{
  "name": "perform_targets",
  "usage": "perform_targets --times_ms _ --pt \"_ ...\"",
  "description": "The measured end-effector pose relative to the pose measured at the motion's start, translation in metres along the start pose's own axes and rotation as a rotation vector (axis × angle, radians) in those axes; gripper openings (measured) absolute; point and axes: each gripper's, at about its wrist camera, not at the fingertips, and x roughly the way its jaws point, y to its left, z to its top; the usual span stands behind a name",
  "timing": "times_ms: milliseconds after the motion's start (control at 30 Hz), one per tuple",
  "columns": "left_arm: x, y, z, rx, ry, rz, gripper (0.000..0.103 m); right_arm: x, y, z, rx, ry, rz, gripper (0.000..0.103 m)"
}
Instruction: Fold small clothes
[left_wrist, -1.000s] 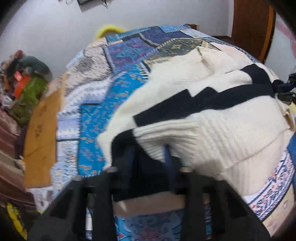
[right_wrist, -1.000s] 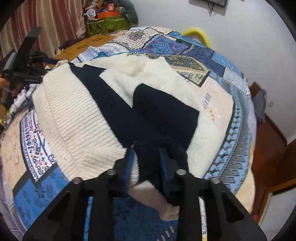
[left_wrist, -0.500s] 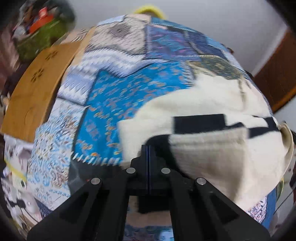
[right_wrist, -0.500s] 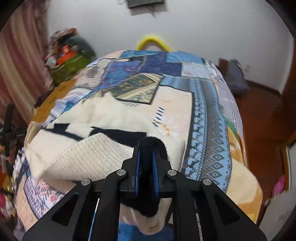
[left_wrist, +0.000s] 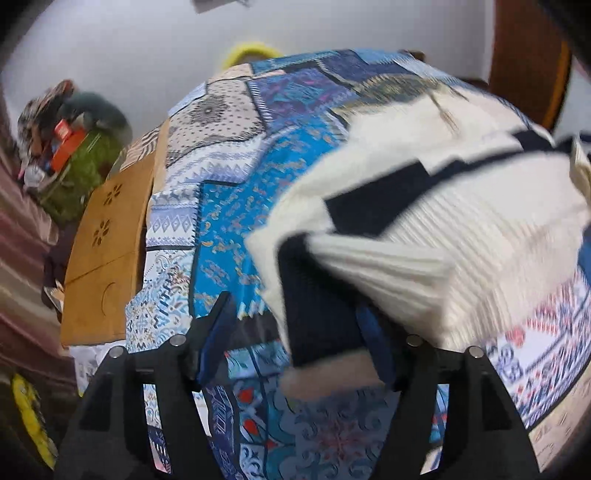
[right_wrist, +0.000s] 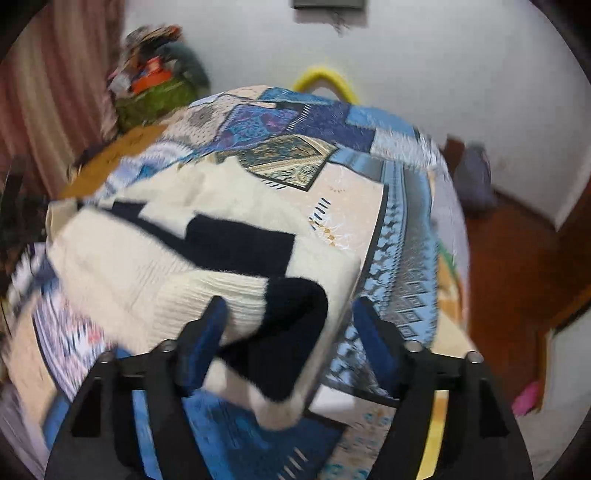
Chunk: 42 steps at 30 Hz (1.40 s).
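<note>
Sweater (left_wrist: 461, 206) lying on the bed cover (left_wrist: 229, 206), wooden board (left_wrist: 107, 251) left of the bed cover — yellow hoop (right_wrist: 325, 79) behind it

Left gripper (left_wrist: 297, 332) angled steeply down, jaws spread wide, just been opening up. Blue pads (left_wrist: 218, 332) well apart, dark sleeve end of the sweater (left_wrist: 461, 221) sitting loose between them, up against the right-hand pad, not pinched. Right gripper (right_wrist: 290, 332) same deal: pointed steeply down, jaws wide and just been opening, blue pads (right_wrist: 205, 339) clear on the right side, dark cuff lying in the gap and brushing the left-hand pad. Black finger arms splayed out on both. No squeeze on either side.
</note>
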Motion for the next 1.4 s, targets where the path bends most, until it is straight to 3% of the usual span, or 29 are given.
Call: perform_targets --times_ms 167,400,467,500,567,667,700,800,1000,1100,1200,1300,1400 --pt "-0.006 -0.017 -0.007 0.065 -0.029 0.075 0.067 -0.013 0.021 -0.009 -0.148 0.017 -0.051 0.073" --pt "-0.011 -0.044 0.005 0.218 -0.052 0.121 0.067 -0.002 0.061 0.002 -0.329 0.028 0.002 0.073" --pt "-0.01 -0.051 0.009 0.244 -0.059 0.124 0.057 0.014 0.066 0.005 -0.329 0.077 0.021 0.068" --pt "-0.009 -0.055 0.011 0.25 -0.063 0.116 0.053 0.023 0.066 0.006 -0.315 0.1 0.028 0.062" --pt "-0.007 -0.06 0.014 0.258 -0.067 0.083 0.03 0.042 0.063 0.006 -0.27 0.154 0.044 0.026" --pt "-0.003 -0.068 0.016 0.27 -0.062 0.046 0.003 0.051 0.056 0.004 -0.204 0.161 0.056 0.014" --pt "-0.003 -0.069 0.017 0.262 -0.063 0.035 0.002 0.051 0.055 0.005 -0.194 0.153 0.058 0.009" --pt "-0.004 -0.057 0.024 0.17 -0.065 -0.034 0.001 0.042 0.049 0.013 -0.144 0.113 0.077 0.007" --pt "-0.013 0.002 0.052 -0.128 -0.072 -0.2 0.001 0.016 0.01 0.043 0.08 -0.045 0.108 0.007" --pt "-0.005 0.034 0.066 -0.262 -0.053 -0.177 0.001 0.016 -0.014 0.057 0.224 -0.101 0.084 0.007" --pt "0.009 0.053 0.072 -0.313 -0.022 -0.134 0.001 0.022 -0.033 0.061 0.349 -0.113 0.09 0.008" --pt "0.017 0.063 0.069 -0.316 0.0 -0.124 0.003 0.027 -0.043 0.062 0.382 -0.129 0.04 0.008" --pt "0.015 0.059 0.056 -0.254 -0.001 -0.082 0.019 0.029 -0.055 0.062 0.379 -0.118 0.0 0.008"
